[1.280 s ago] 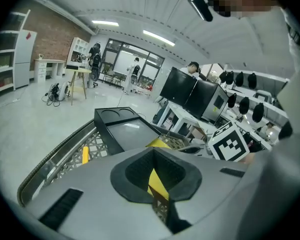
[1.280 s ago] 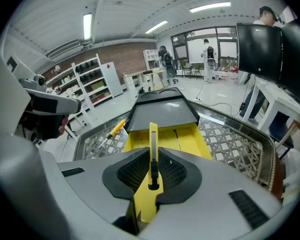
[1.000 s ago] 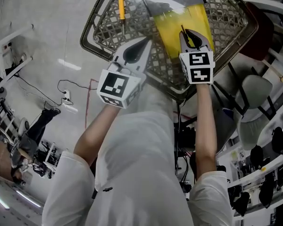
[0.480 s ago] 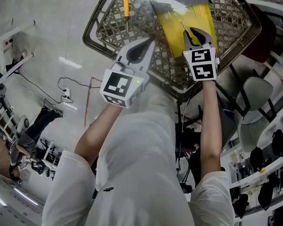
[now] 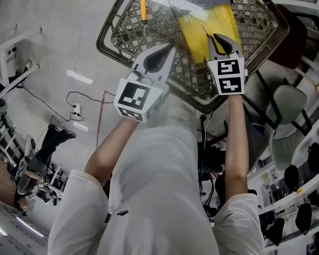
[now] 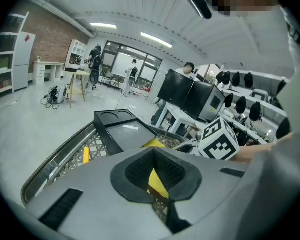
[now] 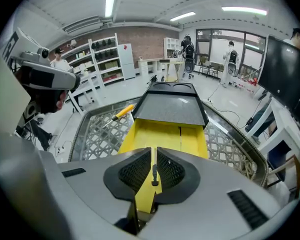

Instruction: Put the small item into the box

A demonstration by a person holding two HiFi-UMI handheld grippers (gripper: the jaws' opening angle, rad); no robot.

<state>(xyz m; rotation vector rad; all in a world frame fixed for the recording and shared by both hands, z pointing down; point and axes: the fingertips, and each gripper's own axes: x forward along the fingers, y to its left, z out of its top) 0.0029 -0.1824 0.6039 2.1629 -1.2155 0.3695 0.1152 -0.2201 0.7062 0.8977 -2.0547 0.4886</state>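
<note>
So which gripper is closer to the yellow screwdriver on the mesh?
Left. The left gripper sits just short of the screwdriver; the right gripper is farther, over the yellow box.

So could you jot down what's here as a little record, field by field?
surface: lattice table
box: yellow, on the table, dark lid open
screwdriver: yellow handle, lying on the table left of the box
right claw: shut on a small dark item, at the box
left claw: shut, holding nothing, beside the box
</note>
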